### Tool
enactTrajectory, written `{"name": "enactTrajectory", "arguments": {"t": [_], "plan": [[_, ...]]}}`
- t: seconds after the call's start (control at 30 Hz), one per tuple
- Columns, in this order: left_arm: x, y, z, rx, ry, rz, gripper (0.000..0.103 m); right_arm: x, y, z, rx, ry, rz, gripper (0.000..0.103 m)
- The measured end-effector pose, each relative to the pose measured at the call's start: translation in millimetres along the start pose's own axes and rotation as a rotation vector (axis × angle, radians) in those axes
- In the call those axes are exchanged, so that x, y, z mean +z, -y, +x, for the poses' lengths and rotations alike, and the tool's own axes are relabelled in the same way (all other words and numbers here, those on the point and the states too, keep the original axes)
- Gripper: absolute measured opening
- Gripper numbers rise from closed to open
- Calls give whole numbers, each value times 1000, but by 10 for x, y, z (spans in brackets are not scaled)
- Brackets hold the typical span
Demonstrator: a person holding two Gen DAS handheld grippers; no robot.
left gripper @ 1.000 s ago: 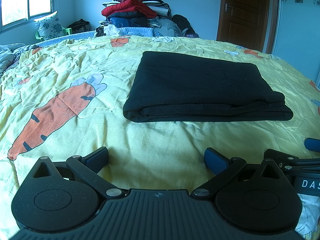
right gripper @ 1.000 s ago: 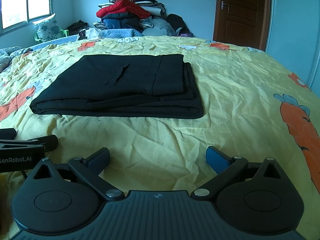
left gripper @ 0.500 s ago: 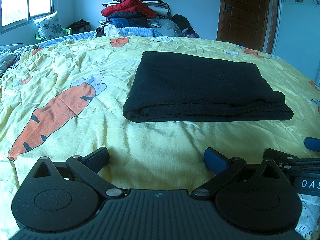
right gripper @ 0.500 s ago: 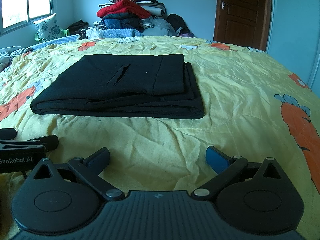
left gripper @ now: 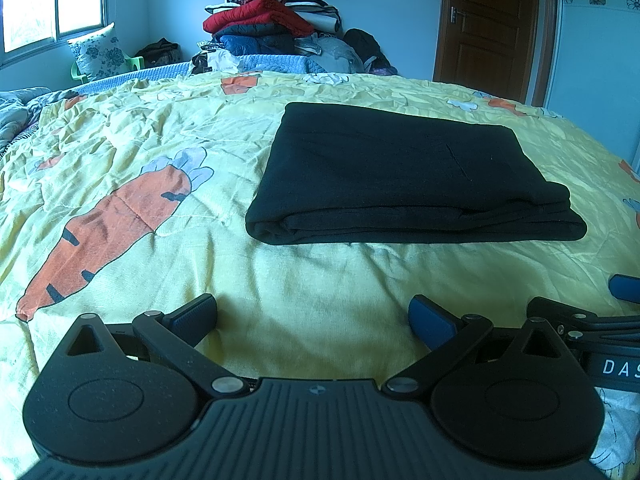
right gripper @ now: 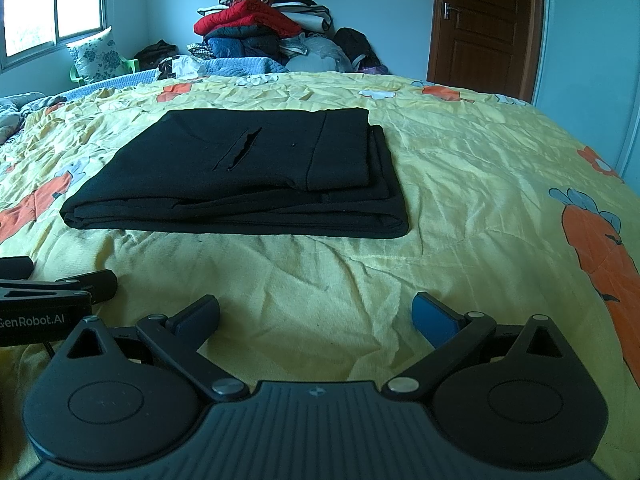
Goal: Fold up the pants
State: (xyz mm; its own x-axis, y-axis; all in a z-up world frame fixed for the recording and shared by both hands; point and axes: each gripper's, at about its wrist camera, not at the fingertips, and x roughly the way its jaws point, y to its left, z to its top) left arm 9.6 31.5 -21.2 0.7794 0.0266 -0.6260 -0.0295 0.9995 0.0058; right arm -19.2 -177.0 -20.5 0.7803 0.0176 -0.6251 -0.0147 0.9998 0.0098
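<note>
The black pants (left gripper: 404,172) lie folded into a flat rectangle on the yellow carrot-print bedspread (left gripper: 140,152); in the right wrist view the pants (right gripper: 248,172) show a pocket slit on top. My left gripper (left gripper: 314,316) is open and empty, resting low on the bedspread a short way in front of the pants. My right gripper (right gripper: 316,316) is open and empty too, beside the left one and equally short of the pants. Each gripper's body shows at the edge of the other's view.
A tall pile of clothes and bedding (left gripper: 268,28) stands beyond the far side of the bed. A brown door (left gripper: 488,28) is at the back right. A window and a flowered pillow (left gripper: 98,54) are at the back left.
</note>
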Motion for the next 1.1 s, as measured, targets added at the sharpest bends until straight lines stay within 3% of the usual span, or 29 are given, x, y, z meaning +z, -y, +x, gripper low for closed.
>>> {"name": "enactTrajectory", "arguments": {"t": [1.1], "plan": [[-7, 18, 12, 15, 0, 0, 103, 10, -16, 43, 3, 4, 2, 103]]}}
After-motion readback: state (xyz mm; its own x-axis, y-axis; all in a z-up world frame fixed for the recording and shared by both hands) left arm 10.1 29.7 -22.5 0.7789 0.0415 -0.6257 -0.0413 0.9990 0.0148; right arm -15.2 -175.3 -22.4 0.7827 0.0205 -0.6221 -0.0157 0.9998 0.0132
